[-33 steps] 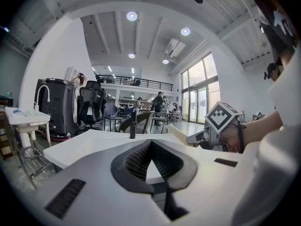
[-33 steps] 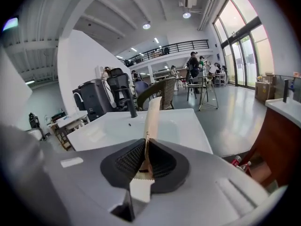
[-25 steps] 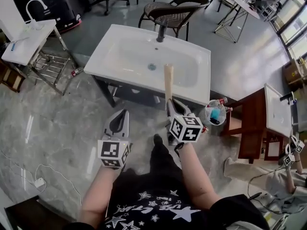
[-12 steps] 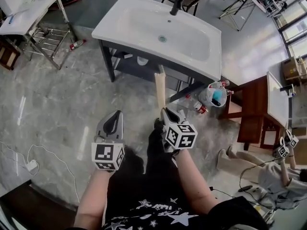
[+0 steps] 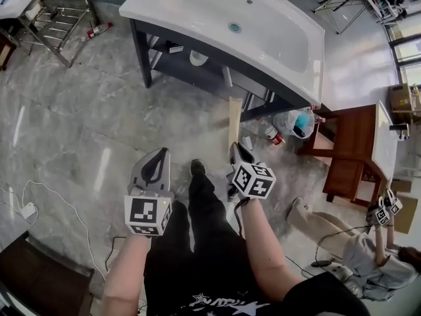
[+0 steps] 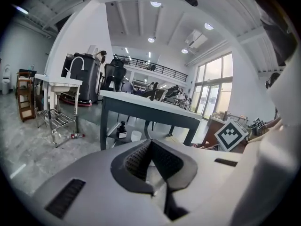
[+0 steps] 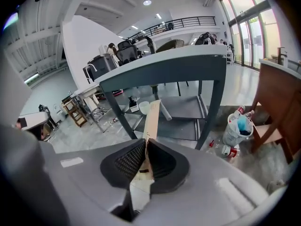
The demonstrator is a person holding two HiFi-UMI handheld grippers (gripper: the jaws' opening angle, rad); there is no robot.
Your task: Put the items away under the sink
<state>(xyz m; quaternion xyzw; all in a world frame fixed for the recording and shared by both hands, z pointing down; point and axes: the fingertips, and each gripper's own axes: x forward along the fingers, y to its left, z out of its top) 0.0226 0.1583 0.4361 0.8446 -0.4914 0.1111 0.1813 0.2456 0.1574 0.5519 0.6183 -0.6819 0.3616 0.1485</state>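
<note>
A white sink (image 5: 197,5) on a dark frame stands ahead, with a dark shelf (image 5: 191,71) under it. On that shelf are a white cup (image 5: 197,58) and a small labelled bottle (image 5: 175,49). My right gripper (image 5: 235,147) is shut on a long flat tan strip (image 5: 234,118), which points at the shelf's right part. In the right gripper view, the strip (image 7: 153,119) sticks out from between the pads towards the shelf (image 7: 183,126). My left gripper (image 5: 160,153) hangs to the left, shut and with nothing in it (image 6: 150,144).
A white mesh basket (image 5: 294,122) of bottles and a red can (image 5: 272,135) sit by the sink's right leg. A brown wooden cabinet (image 5: 345,150) stands to the right. At far left are a metal rack (image 5: 56,18) and a floor bottle (image 5: 99,29). Another person's gripper (image 5: 381,212) shows lower right.
Both grippers have sunk lower in front of the sink, and the open space under it has come into view. The strip stays in the right gripper, its tip now below the basin's edge.
</note>
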